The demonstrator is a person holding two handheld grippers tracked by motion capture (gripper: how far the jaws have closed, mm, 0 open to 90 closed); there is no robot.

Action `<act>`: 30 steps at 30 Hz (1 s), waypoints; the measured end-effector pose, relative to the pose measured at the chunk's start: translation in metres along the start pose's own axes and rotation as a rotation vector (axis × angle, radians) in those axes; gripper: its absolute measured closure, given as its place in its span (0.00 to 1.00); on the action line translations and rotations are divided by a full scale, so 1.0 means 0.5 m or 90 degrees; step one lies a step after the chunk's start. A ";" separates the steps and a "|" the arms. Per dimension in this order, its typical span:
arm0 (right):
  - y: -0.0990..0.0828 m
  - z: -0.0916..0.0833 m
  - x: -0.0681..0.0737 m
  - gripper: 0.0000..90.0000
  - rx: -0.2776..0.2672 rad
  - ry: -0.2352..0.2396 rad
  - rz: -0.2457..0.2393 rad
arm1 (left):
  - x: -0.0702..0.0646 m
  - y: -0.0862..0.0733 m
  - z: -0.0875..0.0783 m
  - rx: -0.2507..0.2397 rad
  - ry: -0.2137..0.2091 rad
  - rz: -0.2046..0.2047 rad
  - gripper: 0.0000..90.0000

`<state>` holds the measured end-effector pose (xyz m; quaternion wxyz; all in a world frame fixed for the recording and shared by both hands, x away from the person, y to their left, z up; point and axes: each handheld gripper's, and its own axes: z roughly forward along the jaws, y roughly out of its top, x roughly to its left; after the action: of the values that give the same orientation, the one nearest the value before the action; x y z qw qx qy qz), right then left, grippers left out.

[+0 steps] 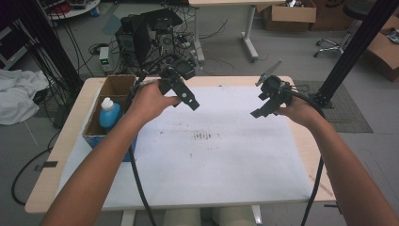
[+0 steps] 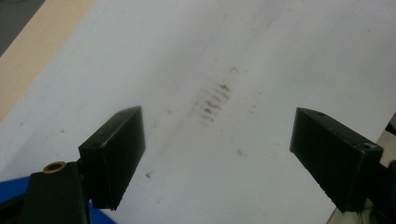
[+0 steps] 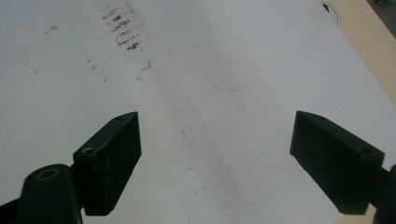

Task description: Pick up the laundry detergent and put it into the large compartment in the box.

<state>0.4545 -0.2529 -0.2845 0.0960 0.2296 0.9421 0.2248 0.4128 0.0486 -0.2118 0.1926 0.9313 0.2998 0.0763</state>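
A white sheet (image 1: pixel 211 155) covers most of the wooden table (image 1: pixel 56 165). Brown smudges (image 1: pixel 204 136) mark its middle. My left gripper (image 1: pixel 186 96) hovers above the sheet's back left, held by a hand, jaws wide apart with nothing between them. In the left gripper view the left gripper (image 2: pixel 217 154) looks down on the smudges (image 2: pixel 215 100). My right gripper (image 1: pixel 268 101) hangs over the back right of the sheet, also open and empty. In the right gripper view the right gripper (image 3: pixel 215 158) faces bare paper with the smudges (image 3: pixel 123 30) at the top left.
A cardboard box (image 1: pixel 110 101) with a blue front stands at the table's left edge, holding a blue bottle with a white cap (image 1: pixel 109 113). Cables (image 1: pixel 139 183) trail off the table's front. Computer gear (image 1: pixel 150 35), a second table and boxes stand on the floor behind.
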 end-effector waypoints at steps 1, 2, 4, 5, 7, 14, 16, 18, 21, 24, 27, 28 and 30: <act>0.001 0.000 0.000 0.18 0.000 0.001 0.002 | -0.004 0.003 0.006 0.003 -0.004 0.012 0.21; 0.001 0.000 0.000 0.18 -0.002 0.000 0.000 | -0.008 0.006 0.012 0.005 -0.008 0.024 0.21; 0.001 0.000 -0.001 0.18 -0.002 0.002 0.000 | -0.015 0.011 0.021 0.012 -0.009 0.043 0.21; 0.001 0.001 -0.003 0.18 -0.003 0.001 0.000 | -0.019 0.014 0.025 0.013 -0.011 0.048 0.21; 0.001 0.003 -0.005 0.18 0.000 0.001 0.005 | -0.025 0.018 0.035 0.017 -0.020 0.063 0.21; 0.002 0.006 -0.007 0.18 0.000 0.001 0.003 | -0.052 0.030 0.057 0.033 -0.031 0.114 0.21; 0.003 0.007 -0.006 0.18 -0.001 0.001 0.004 | -0.058 0.033 0.062 0.034 -0.034 0.126 0.21; 0.004 0.008 -0.004 0.18 0.002 0.001 0.004 | -0.062 0.034 0.065 0.036 -0.037 0.132 0.21; 0.007 0.009 -0.002 0.18 0.002 0.002 0.003 | -0.068 0.036 0.071 0.040 -0.041 0.148 0.22; 0.008 0.009 -0.002 0.18 0.002 0.002 0.003 | -0.070 0.038 0.076 0.045 -0.043 0.154 0.22; 0.008 0.009 -0.001 0.18 0.003 0.002 0.003 | -0.071 0.039 0.079 0.046 -0.045 0.156 0.22; 0.008 0.009 -0.002 0.18 0.002 0.001 0.003 | -0.071 0.039 0.079 0.046 -0.046 0.156 0.22; 0.008 0.009 -0.002 0.18 0.002 0.002 0.004 | -0.072 0.039 0.079 0.047 -0.048 0.157 0.22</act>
<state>0.4581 -0.2486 -0.2866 0.0936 0.2323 0.9420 0.2236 0.4044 0.0006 -0.2412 0.1586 0.9696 0.1785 0.0534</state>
